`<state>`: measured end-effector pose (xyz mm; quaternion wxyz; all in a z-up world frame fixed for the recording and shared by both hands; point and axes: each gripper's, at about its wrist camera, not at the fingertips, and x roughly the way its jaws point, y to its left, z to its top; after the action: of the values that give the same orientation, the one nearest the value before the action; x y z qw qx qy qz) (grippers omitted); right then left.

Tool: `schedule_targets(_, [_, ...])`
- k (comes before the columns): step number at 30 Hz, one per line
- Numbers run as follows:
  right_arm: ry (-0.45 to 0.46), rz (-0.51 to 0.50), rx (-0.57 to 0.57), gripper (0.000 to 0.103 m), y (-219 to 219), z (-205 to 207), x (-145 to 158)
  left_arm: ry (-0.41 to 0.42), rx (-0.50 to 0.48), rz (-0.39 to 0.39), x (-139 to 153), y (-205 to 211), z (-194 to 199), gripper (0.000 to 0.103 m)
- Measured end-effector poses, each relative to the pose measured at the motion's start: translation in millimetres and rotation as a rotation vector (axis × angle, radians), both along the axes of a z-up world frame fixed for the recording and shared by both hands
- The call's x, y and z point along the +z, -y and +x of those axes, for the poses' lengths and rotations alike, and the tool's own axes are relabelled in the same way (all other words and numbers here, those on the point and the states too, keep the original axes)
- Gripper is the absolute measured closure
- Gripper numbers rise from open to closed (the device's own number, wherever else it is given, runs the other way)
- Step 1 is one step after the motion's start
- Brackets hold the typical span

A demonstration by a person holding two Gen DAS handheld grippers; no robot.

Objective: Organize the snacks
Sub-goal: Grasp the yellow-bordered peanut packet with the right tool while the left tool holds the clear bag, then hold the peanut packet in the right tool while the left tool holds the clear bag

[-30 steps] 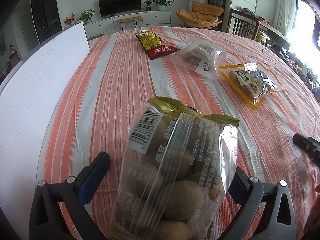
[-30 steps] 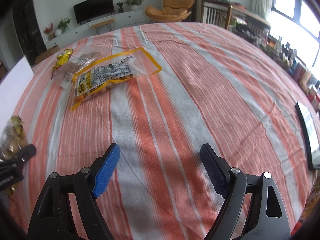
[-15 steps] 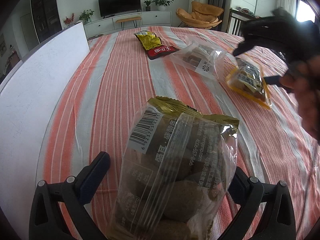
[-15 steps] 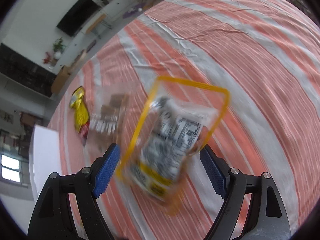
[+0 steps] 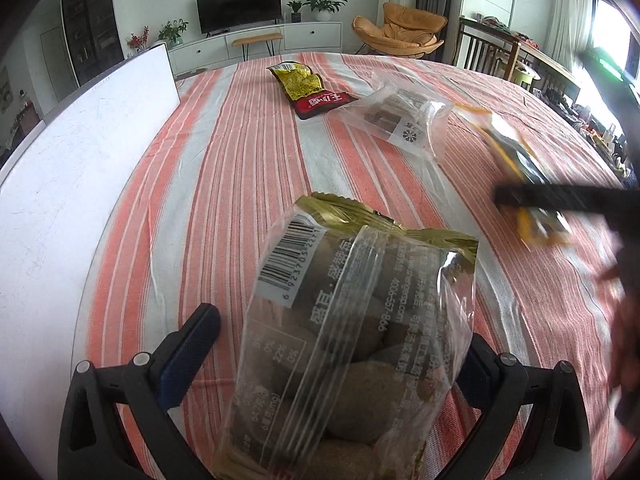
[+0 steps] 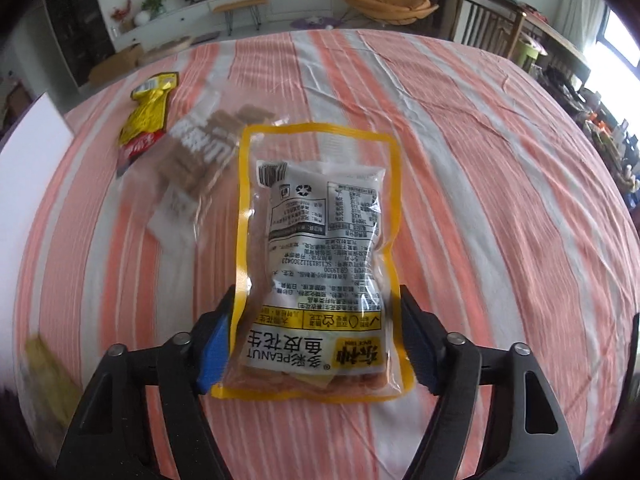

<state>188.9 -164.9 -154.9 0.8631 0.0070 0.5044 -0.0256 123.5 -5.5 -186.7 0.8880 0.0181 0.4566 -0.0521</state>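
Observation:
My left gripper [image 5: 332, 344] is open, its jaws either side of a clear bag of round brown snacks [image 5: 352, 332] with a gold top edge that lies on the striped tablecloth [image 5: 224, 152]. My right gripper [image 6: 316, 340] is open with its blue pads on both sides of the near end of a yellow-edged peanut bag [image 6: 320, 248] lying flat. That bag and the right gripper's finger [image 5: 560, 196] show blurred at the right of the left wrist view.
A yellow and red packet [image 5: 308, 88] [image 6: 146, 120] and a clear bag of brown bars [image 5: 400, 116] [image 6: 200, 152] lie farther back on the table. A white board [image 5: 68, 160] stands along the table's left side. Chairs stand beyond the far edge.
My right gripper has moved to the yellow-edged peanut bag and now straddles its near end. The left gripper and its bag have not moved.

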Motion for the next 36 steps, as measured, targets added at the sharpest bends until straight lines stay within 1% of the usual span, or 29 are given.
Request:
schedule_targets(3, [0.035,0.02,-0.008,0.029,14.1,-40.2,1.9,0.0,0.0,0.0,0.0,0.0,0.2,0.0])
schedule_targets(6, [0.08,0.013,-0.022,0.028,17.5,-77.9,1.1,0.0,0.0,0.0,0.0,-0.1,0.4,0.0])
schedule_targets(8, [0.112,-0.005,-0.01,0.026,15.8,-95.3,-0.3,0.0,0.0,0.0,-0.1,-0.1,0.5,0.0])
schedule_targets(10, [0.135,-0.027,0.01,0.023,12.5,-100.8,-2.3,0.0,0.0,-0.001,-0.1,-0.1,0.4,0.0])
schedule_targets(11, [0.146,-0.024,0.01,0.02,12.4,-101.4,-2.8,0.0,0.0,0.0,-0.1,0.0,0.5,0.0])
schedule_targets(13, [0.14,0.002,0.009,0.017,17.7,-97.0,-3.3,0.0,0.0,0.0,-0.1,-0.1,0.4,0.0])
schedule_targets(14, [0.138,-0.001,0.014,0.016,17.2,-94.2,-3.0,0.0,0.0,0.0,-0.1,-0.1,0.4,0.0])
schedule_targets(36, [0.137,0.0,0.021,0.014,17.2,-94.4,-4.3,0.0,-0.001,-0.001,0.0,-0.2,0.6,0.0])
